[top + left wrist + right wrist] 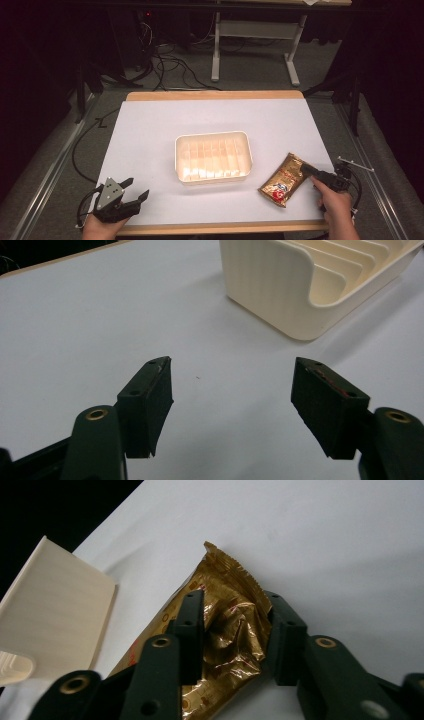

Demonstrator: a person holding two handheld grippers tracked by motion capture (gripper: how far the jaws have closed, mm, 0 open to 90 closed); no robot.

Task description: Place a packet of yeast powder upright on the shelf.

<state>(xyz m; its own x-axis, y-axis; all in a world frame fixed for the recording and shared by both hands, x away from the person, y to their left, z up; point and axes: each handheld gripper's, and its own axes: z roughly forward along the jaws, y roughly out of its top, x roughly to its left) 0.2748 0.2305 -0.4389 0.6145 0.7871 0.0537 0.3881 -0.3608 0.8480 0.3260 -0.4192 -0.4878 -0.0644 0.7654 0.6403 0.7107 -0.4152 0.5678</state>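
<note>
My right hand-held gripper squeezes the top end of the gold bag, lying slanted on the counter just right of the tray, while my left hand-held gripper waits open, farther away.

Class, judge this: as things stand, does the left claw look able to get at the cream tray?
Probably yes: the left claw is open, and bare table lies between it and the cream tray.

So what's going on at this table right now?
A person works with a tool in each hand. The right tool is closed on one end of a gold snack packet lying on the white table, right of a cream ribbed tray. The left tool is open, holding nothing, near the table's front left corner.
</note>
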